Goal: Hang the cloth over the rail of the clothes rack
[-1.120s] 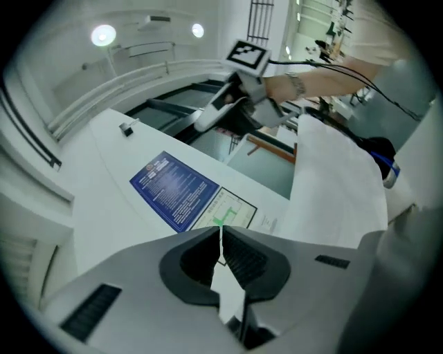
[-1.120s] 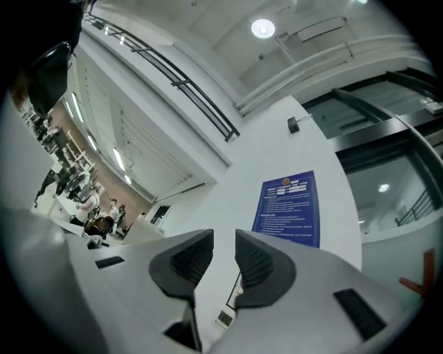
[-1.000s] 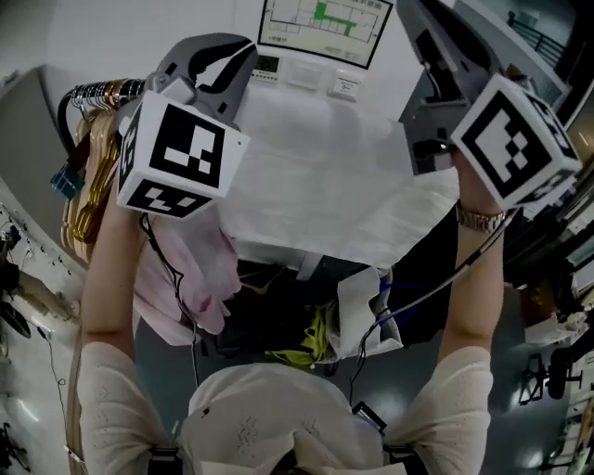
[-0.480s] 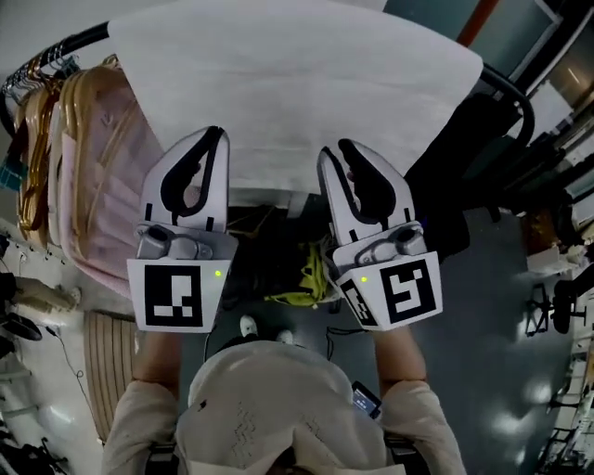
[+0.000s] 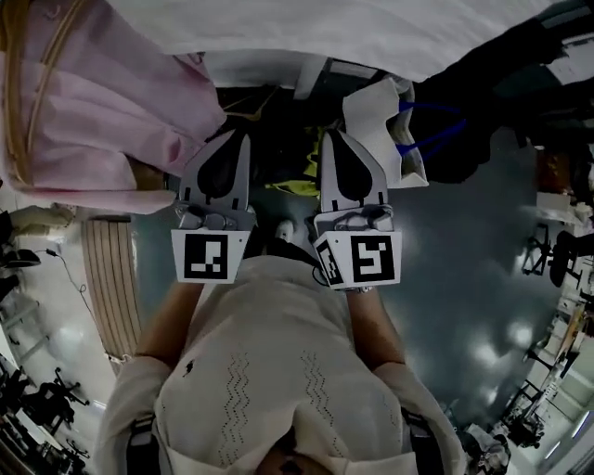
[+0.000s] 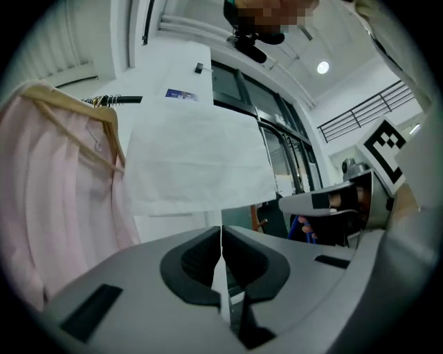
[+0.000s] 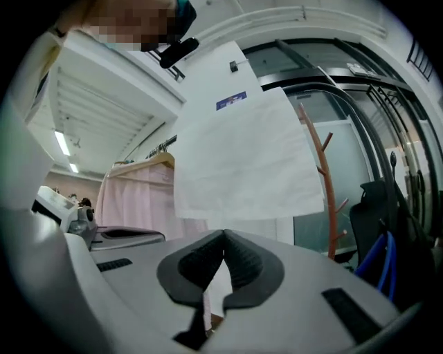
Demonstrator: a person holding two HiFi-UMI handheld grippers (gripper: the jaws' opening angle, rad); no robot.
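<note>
The white cloth [image 5: 371, 28] hangs spread over the rack's rail, along the top of the head view. In the left gripper view the cloth [image 6: 201, 159] drapes flat beside the black rail [image 6: 124, 100]. It also hangs ahead in the right gripper view as a wide white cloth [image 7: 242, 159]. My left gripper [image 5: 239, 135] and right gripper [image 5: 332, 135] sit side by side, low and close to my torso, below the cloth and apart from it. Both are shut with nothing between their jaws.
A pink garment [image 5: 93, 102] on wooden hangers hangs left of the cloth. Under the rack lie a white bag with blue handles [image 5: 385, 121], a yellow-green item [image 5: 311, 162] and dark things. A wooden coat stand [image 7: 331, 187] rises at the right.
Both grippers have come down and back from the cloth toward my body. The cloth stays draped over the rail. The head view has tilted further down.
</note>
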